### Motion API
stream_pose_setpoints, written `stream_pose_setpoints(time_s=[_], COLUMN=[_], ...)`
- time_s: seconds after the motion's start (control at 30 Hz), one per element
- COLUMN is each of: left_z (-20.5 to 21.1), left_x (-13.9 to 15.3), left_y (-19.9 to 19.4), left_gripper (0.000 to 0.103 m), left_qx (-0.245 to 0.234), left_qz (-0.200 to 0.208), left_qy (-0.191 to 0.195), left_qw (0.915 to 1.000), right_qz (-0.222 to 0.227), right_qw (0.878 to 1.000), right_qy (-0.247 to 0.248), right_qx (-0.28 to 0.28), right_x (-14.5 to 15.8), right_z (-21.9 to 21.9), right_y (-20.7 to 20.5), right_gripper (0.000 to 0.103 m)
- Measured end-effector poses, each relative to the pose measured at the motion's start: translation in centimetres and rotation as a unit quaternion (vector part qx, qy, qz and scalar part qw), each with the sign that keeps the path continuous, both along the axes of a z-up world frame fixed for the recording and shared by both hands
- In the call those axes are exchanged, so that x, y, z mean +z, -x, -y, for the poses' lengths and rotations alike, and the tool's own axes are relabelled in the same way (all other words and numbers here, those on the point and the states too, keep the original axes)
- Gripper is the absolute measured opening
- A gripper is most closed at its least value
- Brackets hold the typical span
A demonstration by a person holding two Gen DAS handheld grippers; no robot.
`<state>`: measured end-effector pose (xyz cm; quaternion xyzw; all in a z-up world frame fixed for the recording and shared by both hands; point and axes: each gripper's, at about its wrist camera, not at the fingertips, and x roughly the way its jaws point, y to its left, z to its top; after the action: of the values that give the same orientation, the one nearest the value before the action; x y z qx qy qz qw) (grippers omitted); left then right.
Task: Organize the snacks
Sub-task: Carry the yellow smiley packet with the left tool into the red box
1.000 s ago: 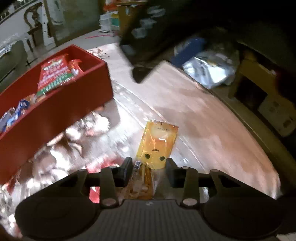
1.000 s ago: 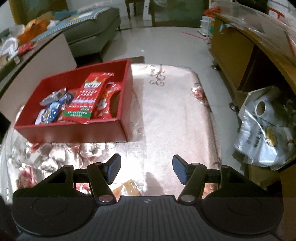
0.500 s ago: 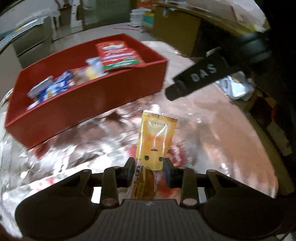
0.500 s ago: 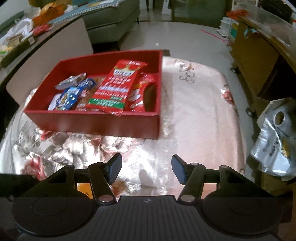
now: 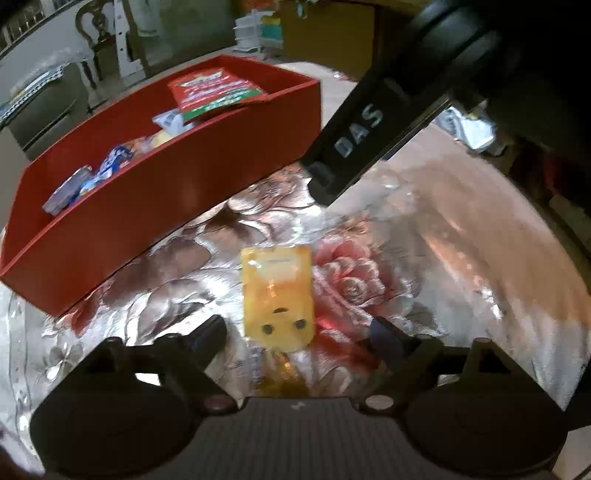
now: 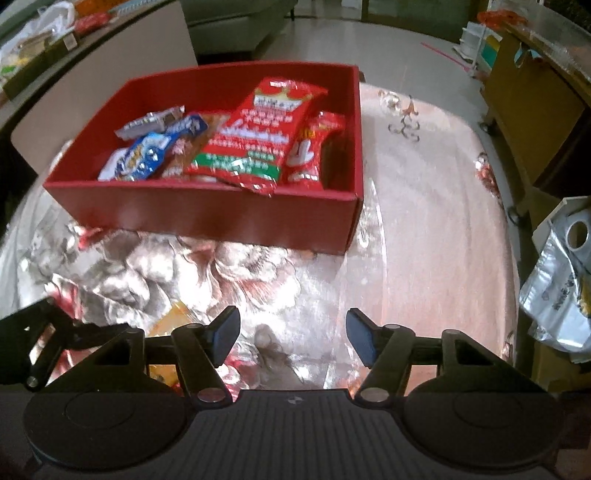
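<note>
Left hand-held gripper (image 5: 295,332), just opened, tilts down over yellow packet (image 5: 277,295).

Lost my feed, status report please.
Left claw just opened, yellow packet loose on table. Right claw open, empty. Red box ahead, path clear.

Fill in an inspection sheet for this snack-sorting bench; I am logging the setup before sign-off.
Surface: floral cloth on the table.
Job's things: red box holding packets; yellow snack packet on the cloth outside it.
Clutter: nothing seen.
Grippers: left gripper open, jaws just opened, packet between them untouched; right gripper open, empty.
Cables: nothing seen.
Surroundings: silver bag, sofa.
</note>
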<state>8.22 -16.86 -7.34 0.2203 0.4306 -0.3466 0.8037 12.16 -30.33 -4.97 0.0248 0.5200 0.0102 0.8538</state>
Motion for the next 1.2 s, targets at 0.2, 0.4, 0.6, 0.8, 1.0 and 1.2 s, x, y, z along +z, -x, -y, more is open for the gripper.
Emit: stream_pose_setpoints(time_s=[0.2,0.4,0.6,0.8,1.0,1.2], left_z=[-1.3,-2.5,-3.9,-6.3,-8.5,-8.5], left_x=[1.4,3.1,6.1,8.4,10.0,10.6], left_y=[-1.2,-0.9,-1.4,-3.9,-6.3,-8.5], left_gripper=[0.025,0.024,0.024,0.024,0.024,0.024], left_qx=[0.035,0.050,0.070,0.115,0.149,0.169], left_qz=[-0.061,-0.061,-0.039,-0.022,-0.011,0.008], left_qy=[0.045,0.068,0.099,0.133,0.157,0.157], left_qw=[0.9965,0.9946,0.9918,0.9842,0.9764,0.9730], right_qz=[0.005,0.014,0.043,0.073,0.086,0.098], right_qw=[1.000,1.000,0.999,0.997,0.996,0.995], right_qy=[-0.003,0.002,-0.005,-0.017,-0.021,-0.027], right_qx=[0.004,0.012,0.008,-0.001,-0.008,-0.013], right_x=[0.2,0.7,2.4,4.2,5.0,5.7], right_z=[0.0,-1.2,-1.5,-1.7,-1.5,-1.3], right_y=[0.2,0.5,0.3,-0.3,-1.5,-2.0], right_gripper=[0.065,0.058,0.058,0.058,0.058,0.059])
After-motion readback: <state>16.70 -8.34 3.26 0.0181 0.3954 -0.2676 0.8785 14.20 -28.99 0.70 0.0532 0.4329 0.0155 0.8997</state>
